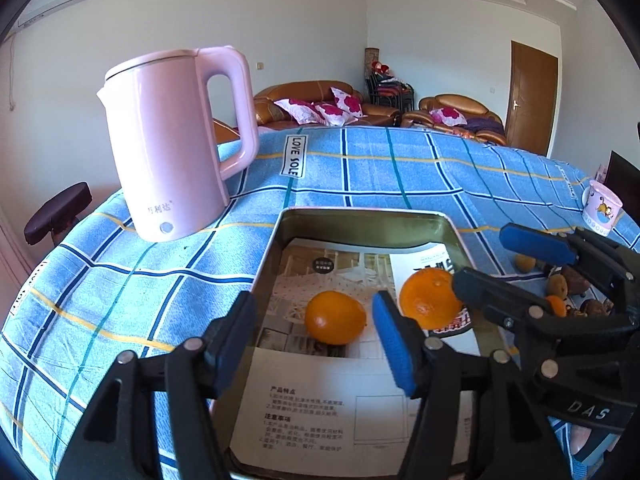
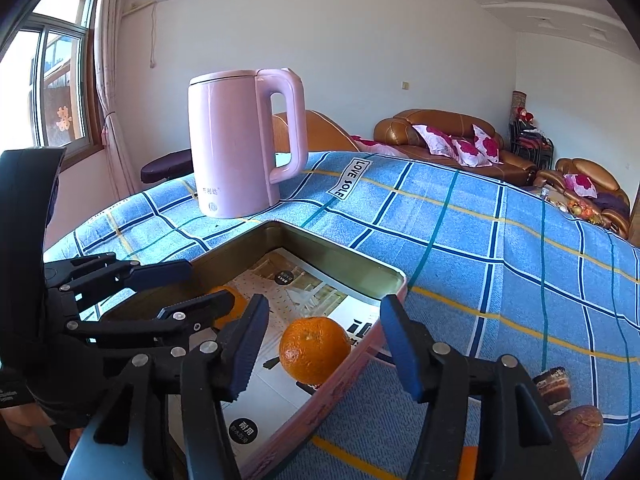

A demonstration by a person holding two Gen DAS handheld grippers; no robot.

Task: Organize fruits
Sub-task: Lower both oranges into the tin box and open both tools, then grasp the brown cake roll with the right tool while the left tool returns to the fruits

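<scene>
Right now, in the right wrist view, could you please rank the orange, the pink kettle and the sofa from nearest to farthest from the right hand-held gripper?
1. Orange, in the tin, between its open fingers.
2. Pink kettle, beyond the tin, left.
3. Sofa, across the room, right.

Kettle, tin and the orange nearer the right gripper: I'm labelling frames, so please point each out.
Pink kettle [image 2: 236, 152]: right wrist view, middle of its body.
Tin [image 2: 340, 258]: right wrist view, far inner wall.
Orange [image 2: 314, 350]: right wrist view, middle of its peel.

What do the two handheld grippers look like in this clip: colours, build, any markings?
Both the left gripper and right gripper are black plastic linkages with silver rivets and blue ribbed pads. White "DAS" lettering marks the right gripper's body in the left wrist view. No cables are visible.
</scene>
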